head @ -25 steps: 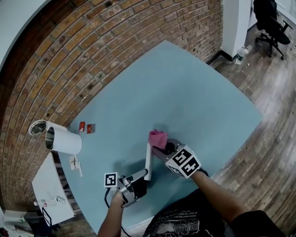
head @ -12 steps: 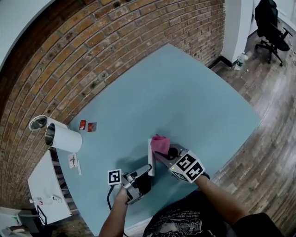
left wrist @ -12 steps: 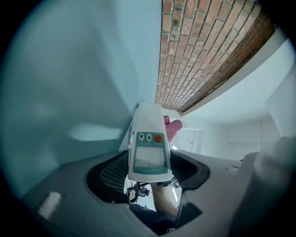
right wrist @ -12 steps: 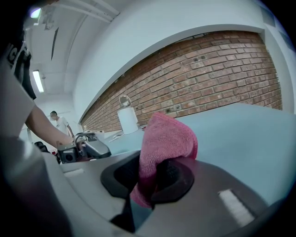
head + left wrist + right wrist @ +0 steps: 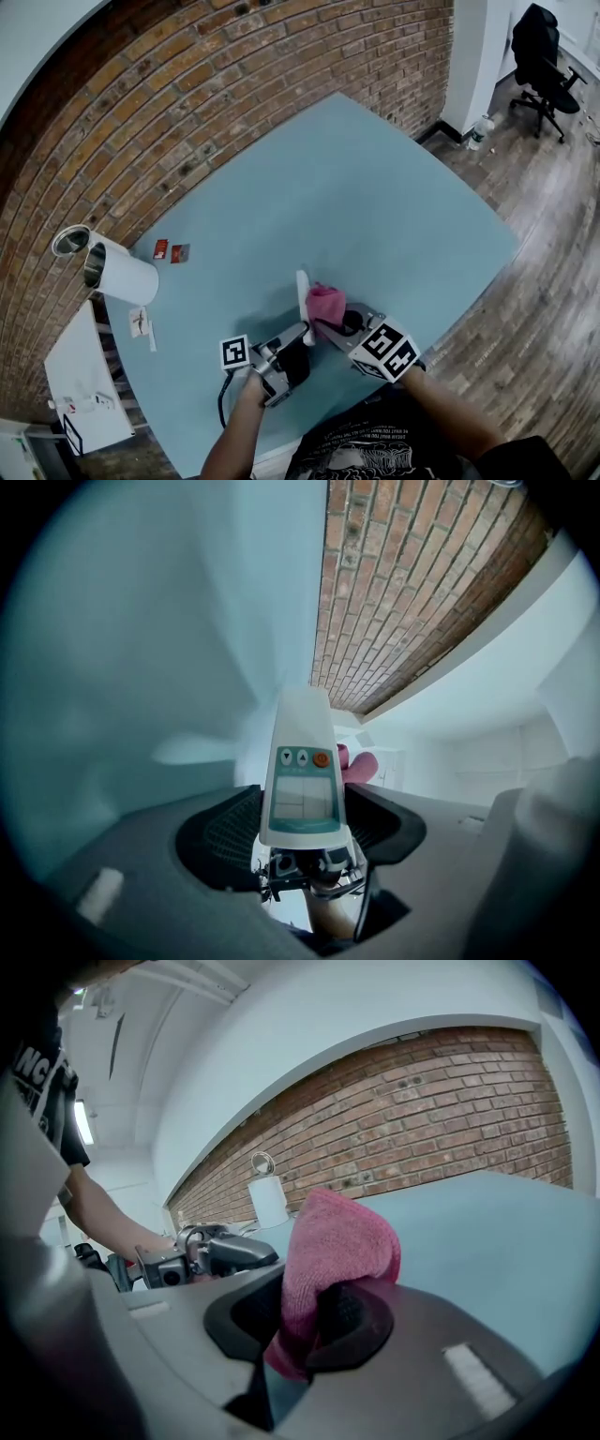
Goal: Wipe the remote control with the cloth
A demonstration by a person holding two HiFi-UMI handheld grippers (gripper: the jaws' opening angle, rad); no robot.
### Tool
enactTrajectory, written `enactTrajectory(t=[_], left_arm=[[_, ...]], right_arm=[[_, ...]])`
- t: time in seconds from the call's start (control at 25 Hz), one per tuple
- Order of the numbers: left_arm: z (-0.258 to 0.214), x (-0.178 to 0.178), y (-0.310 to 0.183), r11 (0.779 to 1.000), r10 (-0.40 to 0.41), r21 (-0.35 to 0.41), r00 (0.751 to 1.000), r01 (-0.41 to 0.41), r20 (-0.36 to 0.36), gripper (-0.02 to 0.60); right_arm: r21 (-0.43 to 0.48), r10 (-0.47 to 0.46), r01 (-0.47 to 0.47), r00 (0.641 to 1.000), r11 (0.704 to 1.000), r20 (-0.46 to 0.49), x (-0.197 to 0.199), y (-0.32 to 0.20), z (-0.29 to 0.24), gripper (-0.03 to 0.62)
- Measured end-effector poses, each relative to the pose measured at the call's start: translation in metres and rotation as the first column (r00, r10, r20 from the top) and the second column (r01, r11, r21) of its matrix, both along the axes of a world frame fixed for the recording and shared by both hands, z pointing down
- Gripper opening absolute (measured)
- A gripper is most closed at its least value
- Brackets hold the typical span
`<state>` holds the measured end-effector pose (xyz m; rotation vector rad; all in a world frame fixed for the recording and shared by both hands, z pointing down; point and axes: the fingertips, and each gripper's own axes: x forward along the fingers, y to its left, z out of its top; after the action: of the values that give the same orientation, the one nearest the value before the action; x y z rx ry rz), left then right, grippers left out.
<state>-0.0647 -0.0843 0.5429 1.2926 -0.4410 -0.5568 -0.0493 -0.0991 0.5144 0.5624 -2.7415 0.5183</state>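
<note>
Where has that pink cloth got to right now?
In the head view the pink terry cloth sits near the front edge of the blue table. It is clamped in the right gripper, just right of the slim white remote control that the left gripper holds.

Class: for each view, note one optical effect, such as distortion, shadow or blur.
Head view: fisheye bows the table and brick wall. Left gripper view: black vignette at the corners; the remote is sharp. Right gripper view: the brick wall curves; the cloth is sharp.
</note>
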Motion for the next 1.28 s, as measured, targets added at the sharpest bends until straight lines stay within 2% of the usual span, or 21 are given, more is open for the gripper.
enactTrajectory(t=[0.32,0.64,0.96,1.16,1.28], left_arm=[[-0.003,0.009,-0.017,0.997,-0.079,0.018,0.996,0.079,-0.031,0.276],[-0.012,0.019,-0.037,0.977,-0.206,0.041,0.977,0.208,-0.058,0.275],[-0.015,0.031,-0.045,0.959,-0.281,0.026,0.959,0.281,-0.028,0.275],[-0.011,0.034,-0.042,0.959,-0.283,0.019,0.959,0.283,0.009,0.275],[-0.013,0.035,-0.038,0.976,-0.216,0.059,0.974,0.212,0.071,0.273]], right_arm=[[0.012,0.034,-0.033,0.999,0.999,-0.004,0.016,0.008,-0.010,0.066],[0.067,0.135,-0.135,0.991,0.989,-0.001,0.033,0.010,-0.023,0.066],[0.107,0.178,-0.175,0.984,0.979,-0.019,0.043,0.014,-0.029,0.065],[0.101,0.164,-0.161,0.986,0.982,-0.024,0.041,0.022,-0.029,0.066],[0.092,0.156,-0.154,0.988,0.984,-0.013,0.041,0.025,-0.029,0.066]])
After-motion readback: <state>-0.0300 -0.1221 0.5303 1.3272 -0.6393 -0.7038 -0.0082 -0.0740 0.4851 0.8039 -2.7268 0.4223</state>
